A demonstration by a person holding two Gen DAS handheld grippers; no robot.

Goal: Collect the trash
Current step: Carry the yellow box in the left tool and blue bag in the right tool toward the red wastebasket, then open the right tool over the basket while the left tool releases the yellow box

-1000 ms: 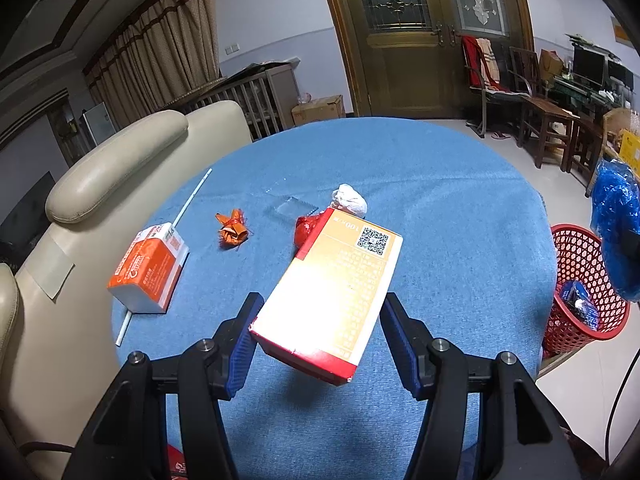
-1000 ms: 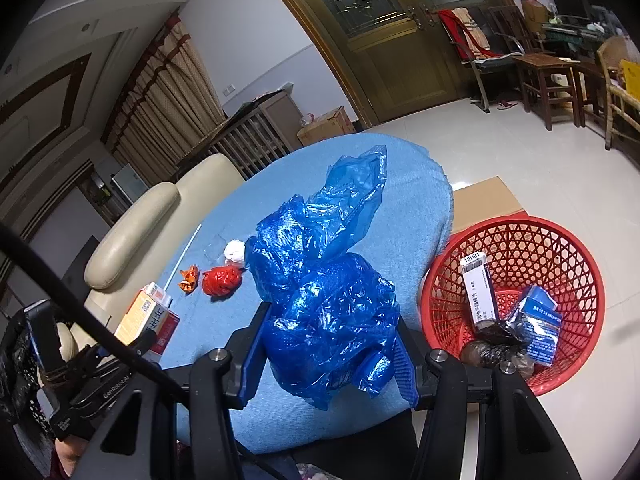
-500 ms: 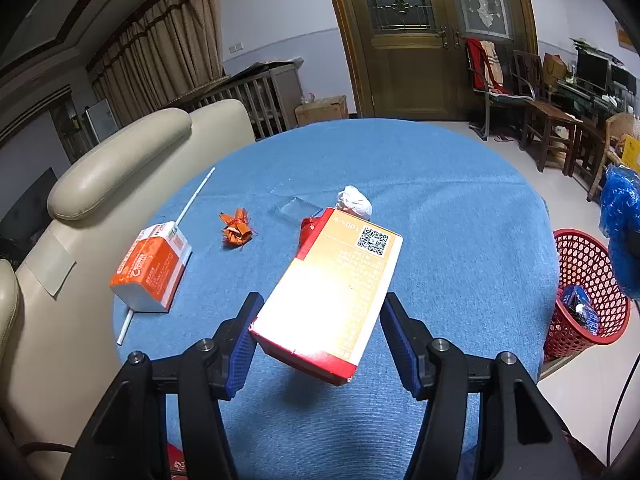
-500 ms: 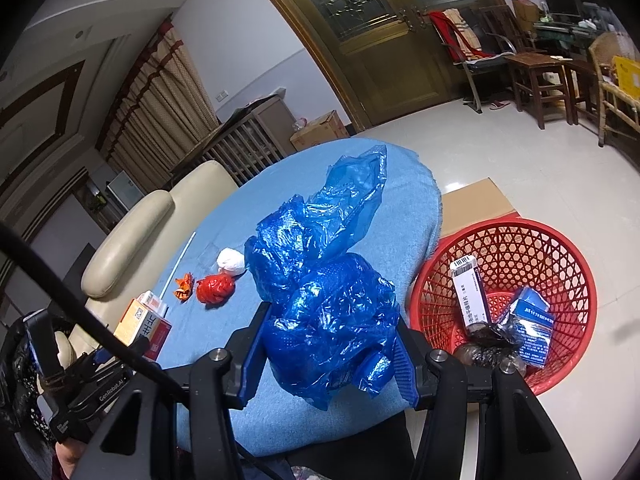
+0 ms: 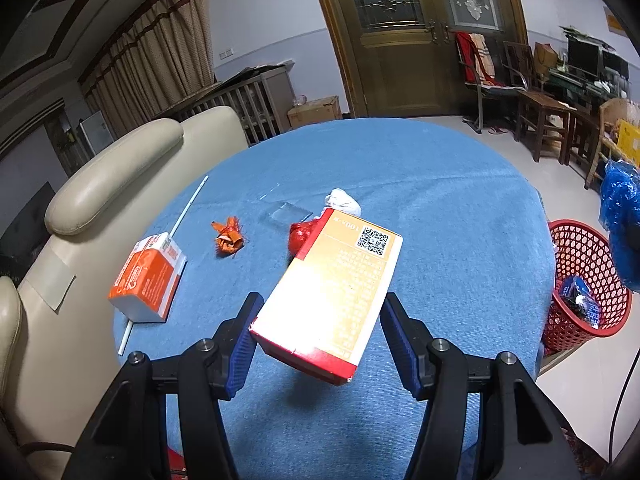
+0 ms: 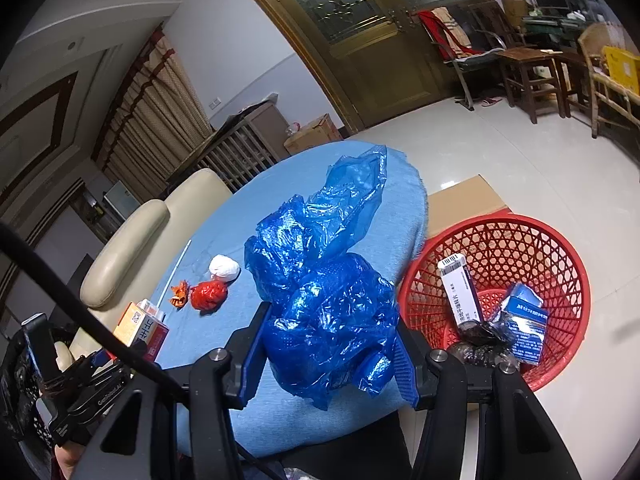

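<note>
Bench (image 5: 460, 216) w/ blue cloth is only partly cleared. Red basket (image 6: 560, 256) on the floor off its right edge already has a few packs and a dark wad in it. We've got two loads up. Our right gripper (image 6: 330, 350), jaws approx half open, is clamped on the crumpled blue plastic bag (image 6: 324, 288), just left of the basket, not over it yet. Our left gripper (image 5: 320, 332), jaws about mid-width, pinches the orange-red box (image 5: 336, 280) above the near bench. Left on the cloth: orange carton (image 5: 146, 280) far left, straw (image 5: 188, 210), red wad (image 5: 300, 234), white wad (image 5: 342, 202), small orange wrapper (image 5: 228, 236).
</note>
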